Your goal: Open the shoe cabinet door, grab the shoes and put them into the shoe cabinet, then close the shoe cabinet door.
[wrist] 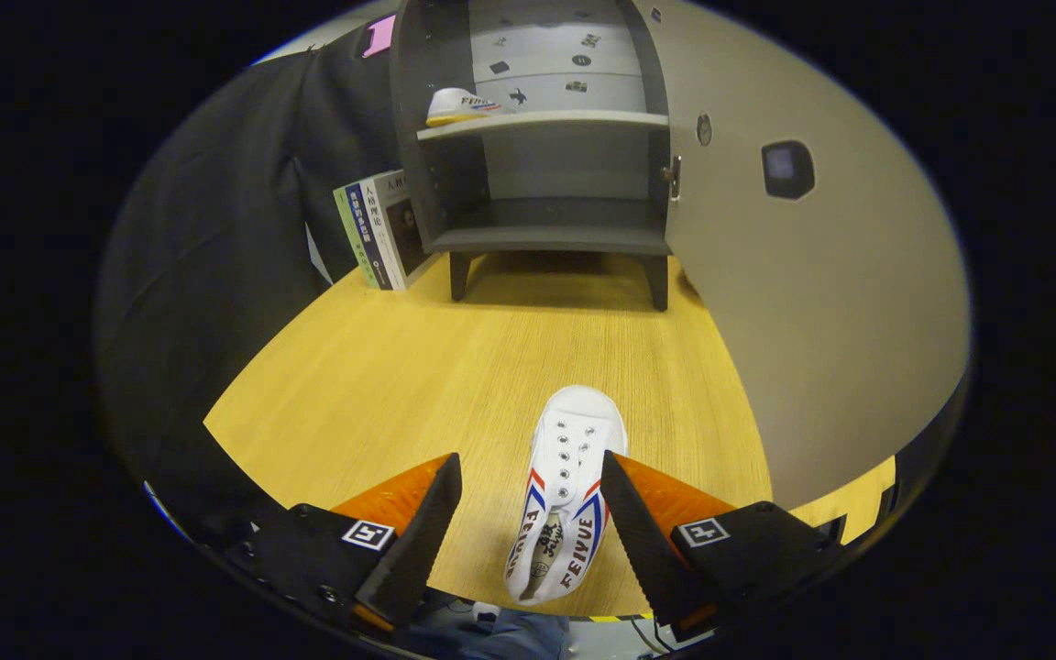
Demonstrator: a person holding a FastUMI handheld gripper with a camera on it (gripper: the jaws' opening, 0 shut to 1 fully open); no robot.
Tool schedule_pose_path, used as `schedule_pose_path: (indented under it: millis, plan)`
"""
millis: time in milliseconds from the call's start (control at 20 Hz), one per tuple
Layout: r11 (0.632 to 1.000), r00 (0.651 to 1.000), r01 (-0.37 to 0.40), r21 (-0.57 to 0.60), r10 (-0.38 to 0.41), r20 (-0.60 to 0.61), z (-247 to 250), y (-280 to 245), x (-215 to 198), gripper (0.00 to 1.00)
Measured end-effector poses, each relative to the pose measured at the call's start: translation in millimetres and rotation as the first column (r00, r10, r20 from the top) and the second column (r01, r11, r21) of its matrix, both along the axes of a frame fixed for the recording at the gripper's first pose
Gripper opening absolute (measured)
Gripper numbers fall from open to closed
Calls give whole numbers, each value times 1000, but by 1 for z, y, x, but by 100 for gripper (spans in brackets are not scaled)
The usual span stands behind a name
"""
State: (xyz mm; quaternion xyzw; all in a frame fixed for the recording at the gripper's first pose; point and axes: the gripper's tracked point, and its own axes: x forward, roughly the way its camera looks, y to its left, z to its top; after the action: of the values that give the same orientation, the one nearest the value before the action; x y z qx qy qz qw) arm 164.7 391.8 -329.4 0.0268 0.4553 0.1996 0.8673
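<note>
My gripper (531,513) is wide open around the shoe (565,495) at bottom middle; it looks light and soft, so I'd pinch its sides.

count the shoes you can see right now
2. One shoe sits on the open shoe cabinet's upper shelf. The other shoe lies on the wooden table between the open gripper's fingers, close against one finger, toe toward the cabinet.

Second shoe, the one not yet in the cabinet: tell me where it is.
In the gripper view the white shoe lies on the wooden table between the open gripper's fingers, nearer the right one, toe toward the open shoe cabinet.
</note>
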Motion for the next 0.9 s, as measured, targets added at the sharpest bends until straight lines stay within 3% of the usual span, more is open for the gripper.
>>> schedule_pose_path:
  millis: [200, 500, 650, 750, 800, 850, 900]
  plan:
    - [1000, 995, 2, -32, -5, -97, -39, 7, -4, 93]
    - [997, 978, -32, -71, 17, -210, -72, 13, -15, 70]
    - [986, 979, -70, -152, 39, -199, -78, 3, -9, 49]
    - [987, 979, -88, -131, 61, -195, -77, 6, -11, 35]
    - [994, 978, -37, -105, 14, -207, -81, 8, -12, 27]
    - [996, 977, 1, -90, -21, -214, -79, 9, -12, 4]
    - [996, 978, 25, -91, -43, -204, -75, 7, -10, 3]
